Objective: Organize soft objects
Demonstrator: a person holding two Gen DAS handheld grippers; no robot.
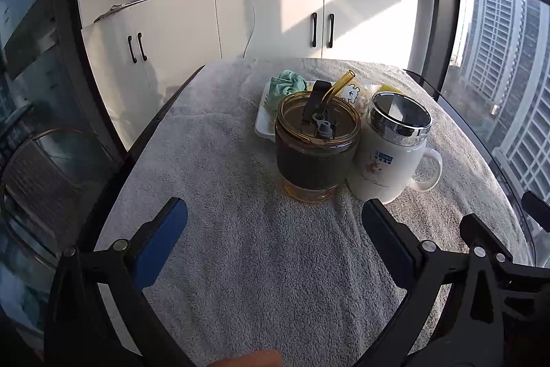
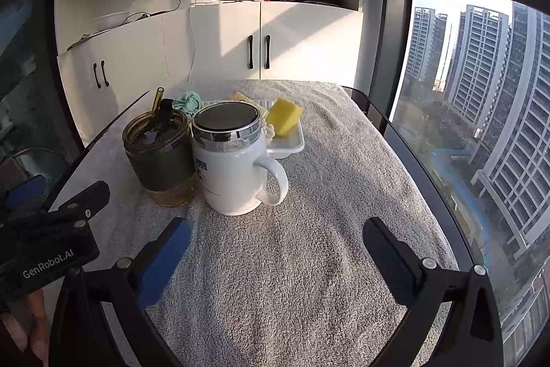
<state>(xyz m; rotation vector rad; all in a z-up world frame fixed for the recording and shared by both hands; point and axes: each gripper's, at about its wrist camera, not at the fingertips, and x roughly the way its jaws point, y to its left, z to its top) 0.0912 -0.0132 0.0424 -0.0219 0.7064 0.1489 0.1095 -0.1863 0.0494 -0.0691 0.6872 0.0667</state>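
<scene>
1. the left gripper (image 1: 274, 212) and right gripper (image 2: 276, 231) are held wide apart, fingers empty, low over the towel-covered counter (image 2: 309, 263).
2. the yellow sponge (image 2: 284, 115) and green cloth (image 2: 187, 103) are kept in the white tray (image 2: 292, 147), behind the amber cup (image 2: 160, 157) and white mug (image 2: 233, 174), so reaching over seems needed.

I face white cabinets (image 1: 240, 19) against the far wall, sunlight striped across them. On my right, a tall window (image 2: 481, 126) shows high-rise blocks (image 2: 474, 64) outside.
</scene>
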